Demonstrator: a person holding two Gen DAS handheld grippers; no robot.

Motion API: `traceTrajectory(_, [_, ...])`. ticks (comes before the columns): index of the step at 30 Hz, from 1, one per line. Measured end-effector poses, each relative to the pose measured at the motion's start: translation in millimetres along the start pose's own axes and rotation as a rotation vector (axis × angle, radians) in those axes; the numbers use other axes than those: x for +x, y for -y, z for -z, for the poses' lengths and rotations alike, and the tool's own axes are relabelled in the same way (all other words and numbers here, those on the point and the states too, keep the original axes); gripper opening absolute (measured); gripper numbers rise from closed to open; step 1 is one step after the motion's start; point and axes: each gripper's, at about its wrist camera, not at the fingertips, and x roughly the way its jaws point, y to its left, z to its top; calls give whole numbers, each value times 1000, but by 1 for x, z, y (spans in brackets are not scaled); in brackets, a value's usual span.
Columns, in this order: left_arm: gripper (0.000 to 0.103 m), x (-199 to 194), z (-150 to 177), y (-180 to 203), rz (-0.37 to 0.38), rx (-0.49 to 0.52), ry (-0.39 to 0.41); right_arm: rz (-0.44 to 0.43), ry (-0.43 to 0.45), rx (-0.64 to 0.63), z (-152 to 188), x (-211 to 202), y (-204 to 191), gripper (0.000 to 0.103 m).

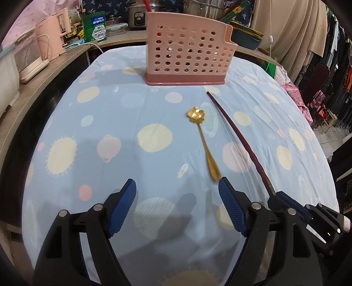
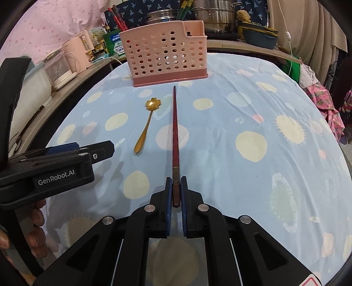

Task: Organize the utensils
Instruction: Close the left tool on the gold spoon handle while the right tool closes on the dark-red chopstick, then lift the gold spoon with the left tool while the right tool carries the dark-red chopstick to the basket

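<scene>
A pink perforated utensil holder (image 1: 187,55) stands at the far side of the table; it also shows in the right wrist view (image 2: 167,57). A gold spoon (image 1: 203,140) with a flower-shaped bowl lies on the cloth in front of it, also in the right wrist view (image 2: 147,125). My left gripper (image 1: 176,189) is open and empty, its right fingertip next to the spoon's handle end. My right gripper (image 2: 176,189) is shut on the thick end of dark red chopsticks (image 2: 175,136), which point toward the holder; they also show in the left wrist view (image 1: 237,140).
The table carries a light blue cloth (image 2: 253,105) with pastel circles. A side counter on the left holds a pink kettle (image 1: 52,41) and containers. Steel pots (image 2: 211,15) stand behind the holder. Clothes hang at the right (image 1: 336,66).
</scene>
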Motion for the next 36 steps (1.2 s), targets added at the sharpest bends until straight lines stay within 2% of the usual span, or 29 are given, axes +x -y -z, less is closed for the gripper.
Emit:
traceTrajectory(2, [74, 5, -5, 6, 34, -4, -10, 1, 7, 17, -3, -2, 4, 7])
traceTrajectory(8, [71, 27, -9, 20, 34, 13, -37, 2, 14, 38, -5, -4, 10, 7])
traceTrajectory(9, [64, 30, -9, 22, 37, 15, -43, 1, 14, 42, -5, -4, 10, 7])
traceTrajectory(13, [51, 32, -5, 26, 17, 42, -40, -3, 14, 50, -4, -4, 12, 7])
traceTrajectory(15, [35, 32, -4, 27, 15, 55, -35, -5, 11, 52, -4, -3, 12, 7])
traceTrajectory(16, [31, 31, -3, 27, 20, 56, -35, -7, 9, 54, -3, -2, 13, 7])
traceTrajectory(18, [13, 30, -3, 26, 33, 54, -37, -13, 3, 58, -3, 0, 13, 7])
traceTrajectory(19, [11, 30, -4, 25, 42, 50, -39, -14, 2, 59, -3, 0, 13, 7])
traceTrajectory(24, [11, 18, -4, 17, 65, 24, -19, -18, 7, 55, -2, -2, 13, 7])
traceTrajectory(36, [11, -35, -24, -4, 28, -32, 125, -52, 48, 33, -9, -22, 5, 7])
